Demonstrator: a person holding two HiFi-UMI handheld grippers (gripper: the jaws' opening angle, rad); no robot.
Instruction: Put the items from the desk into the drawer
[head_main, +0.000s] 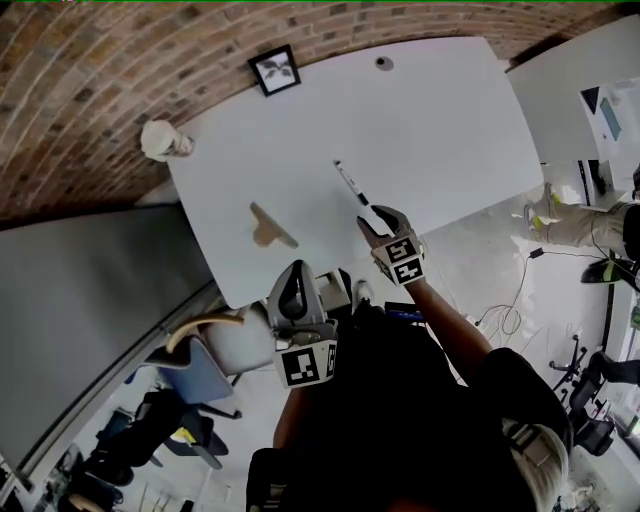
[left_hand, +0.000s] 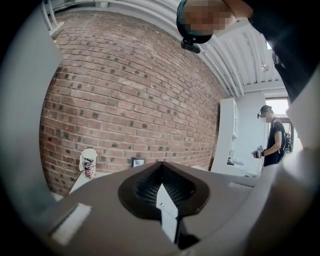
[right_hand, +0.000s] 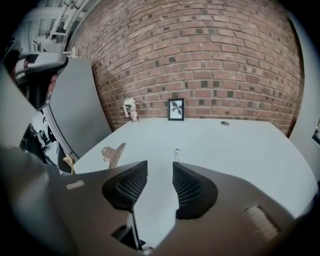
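A black-and-white pen (head_main: 350, 182) lies on the white desk (head_main: 440, 130), and a tan wooden clip (head_main: 270, 228) rests to its left. My right gripper (head_main: 372, 218) hovers just short of the pen's near end. In the right gripper view its jaws (right_hand: 160, 167) stand open and empty, with the pen (right_hand: 177, 153) straight ahead and the clip (right_hand: 114, 153) to the left. My left gripper (head_main: 296, 280) hangs off the desk's near edge; its jaws (left_hand: 161, 165) are shut with nothing between them. No drawer is in view.
A small framed picture (head_main: 275, 70) and a patterned cup (head_main: 160, 140) stand at the desk's far edge by the brick wall. A grey partition (head_main: 80, 300) runs along the left, with a chair (head_main: 200, 365) beside it. Another person (left_hand: 274, 140) stands far off by a white cabinet (left_hand: 227, 135).
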